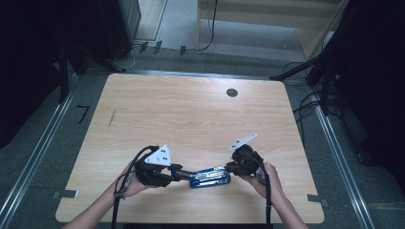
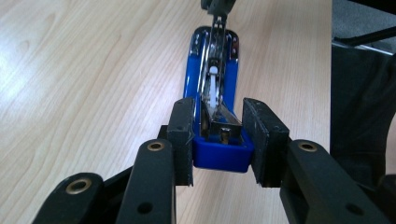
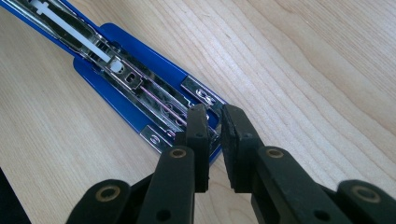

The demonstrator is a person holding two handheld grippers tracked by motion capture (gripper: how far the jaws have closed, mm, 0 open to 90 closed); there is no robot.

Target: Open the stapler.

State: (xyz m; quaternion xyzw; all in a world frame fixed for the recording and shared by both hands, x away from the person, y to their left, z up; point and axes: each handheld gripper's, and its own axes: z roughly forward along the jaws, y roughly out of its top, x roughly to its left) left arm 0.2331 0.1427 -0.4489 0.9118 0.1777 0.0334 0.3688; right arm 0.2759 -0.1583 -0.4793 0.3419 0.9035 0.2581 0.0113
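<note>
A blue stapler lies flung open on the wooden table near its front edge, with its chrome magazine facing up. My left gripper is shut on the stapler's blue rear end, one pad pressed against each side. At the other end, my right gripper comes down on the front tip of the magazine. Its pads are closed to a narrow slit around the thin metal there. The same gripper tips appear at the far end in the left gripper view.
A dark round cable hole sits at the table's far right, and a short dark streak marks the left side. Black stands and cables crowd the floor beyond the far corners. Bare wood spreads behind the stapler.
</note>
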